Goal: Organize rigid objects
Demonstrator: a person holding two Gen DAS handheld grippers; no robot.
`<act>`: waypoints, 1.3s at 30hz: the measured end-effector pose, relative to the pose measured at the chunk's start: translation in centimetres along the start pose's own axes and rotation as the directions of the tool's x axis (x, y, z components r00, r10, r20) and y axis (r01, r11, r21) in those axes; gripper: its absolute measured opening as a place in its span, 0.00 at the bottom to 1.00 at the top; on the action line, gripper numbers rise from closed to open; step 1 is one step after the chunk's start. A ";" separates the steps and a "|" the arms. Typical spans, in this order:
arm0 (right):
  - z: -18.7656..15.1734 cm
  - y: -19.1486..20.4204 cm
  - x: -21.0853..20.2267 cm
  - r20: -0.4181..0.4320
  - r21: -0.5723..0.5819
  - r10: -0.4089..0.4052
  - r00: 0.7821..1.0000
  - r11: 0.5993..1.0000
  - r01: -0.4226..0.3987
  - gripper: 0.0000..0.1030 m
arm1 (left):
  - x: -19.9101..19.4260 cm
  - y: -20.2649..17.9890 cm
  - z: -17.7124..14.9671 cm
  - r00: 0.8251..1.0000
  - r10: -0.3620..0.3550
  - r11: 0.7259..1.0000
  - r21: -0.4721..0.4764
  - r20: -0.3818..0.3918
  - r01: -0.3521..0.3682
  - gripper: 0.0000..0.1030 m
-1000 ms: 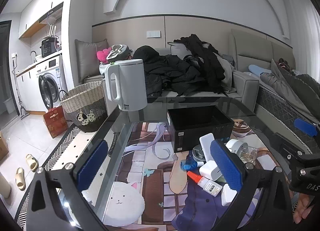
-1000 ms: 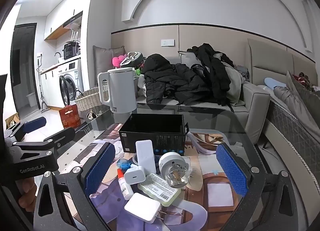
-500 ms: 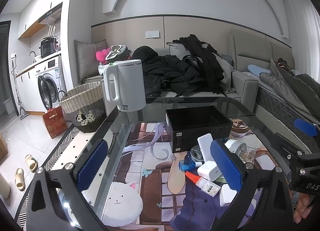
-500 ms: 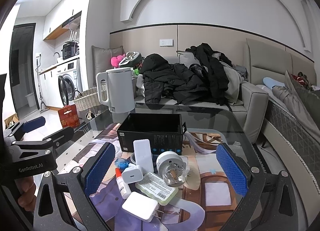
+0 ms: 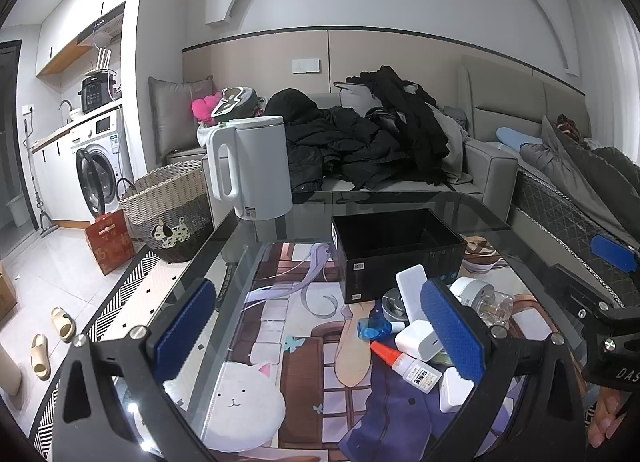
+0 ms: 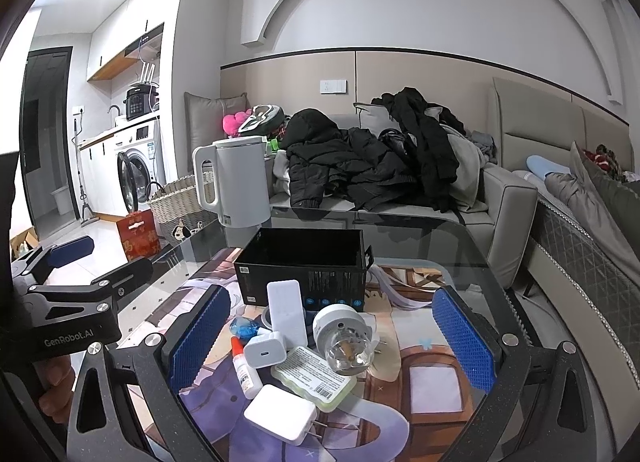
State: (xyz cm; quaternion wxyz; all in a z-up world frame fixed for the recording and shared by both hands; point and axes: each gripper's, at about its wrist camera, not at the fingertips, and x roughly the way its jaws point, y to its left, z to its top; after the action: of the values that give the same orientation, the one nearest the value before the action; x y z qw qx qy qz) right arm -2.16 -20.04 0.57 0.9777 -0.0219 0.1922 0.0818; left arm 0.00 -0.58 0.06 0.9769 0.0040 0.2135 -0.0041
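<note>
A black box (image 6: 306, 262), open at the top, stands on the glass table (image 6: 420, 230). A cluster of small items lies directly in front of it, on the near side.

Cluster contents, right wrist view:
- A white power bank (image 6: 287, 314) leans upright, just in front of the box.
- A round white plug with a clear bulb (image 6: 343, 336) lies to the right of the power bank, touching it.
- A small white charger (image 6: 265, 349) sits below the power bank.
- A glue bottle with a red cap (image 6: 243, 366) lies to the left of the charger.
- A blue object (image 6: 242, 328) lies above the glue bottle.
- A green-edged pack with a printed label (image 6: 314, 378) rests beneath the bulb.
- A larger white adapter (image 6: 280, 414), prongs pointing right, lies nearest the camera.

The right claw (image 6: 330, 338) is spread wide and holds nothing; the cluster appears between its blue pads. The left claw (image 5: 320, 334) is likewise spread wide and empty. It hangs over the table to the left of the cluster, and its right pad overlaps the items in view.

A white kettle (image 5: 252, 166) stands at the far left of the table. Behind the table, a sofa (image 5: 492, 166) carries dark clothing (image 5: 360, 142). A wicker basket (image 5: 168, 206) sits on the floor to the left.
</note>
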 end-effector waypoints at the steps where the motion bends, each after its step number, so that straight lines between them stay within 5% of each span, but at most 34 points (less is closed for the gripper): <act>1: 0.0 0.0 0.0 0.001 0.001 0.000 1.000 1.000 0.000 1.00 | 0.0 0.0 0.0 1.000 0.000 1.000 0.001 0.000 0.000 1.00; 22: 0.2 0.1 -0.2 0.014 -0.002 0.010 1.000 1.000 -0.010 1.00 | 0.4 -0.2 -0.2 1.000 -0.010 1.000 0.000 -0.006 0.010 1.00; 27: 0.2 0.1 -0.2 0.011 0.001 0.011 1.000 1.000 -0.011 1.00 | -0.1 0.1 -0.1 0.993 -0.117 0.992 -0.042 0.004 0.117 1.00; 39: 0.1 -0.3 0.0 0.013 0.004 -0.001 1.000 1.000 0.001 1.00 | 0.1 -0.2 -0.1 0.996 -0.093 0.995 -0.024 0.001 0.093 1.00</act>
State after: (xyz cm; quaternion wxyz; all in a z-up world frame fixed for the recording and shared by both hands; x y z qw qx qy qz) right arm -2.10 -20.29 0.72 0.9790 -0.0195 0.1860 0.0811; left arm 0.04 -0.79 -0.05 0.9757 -0.0178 0.2135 -0.0467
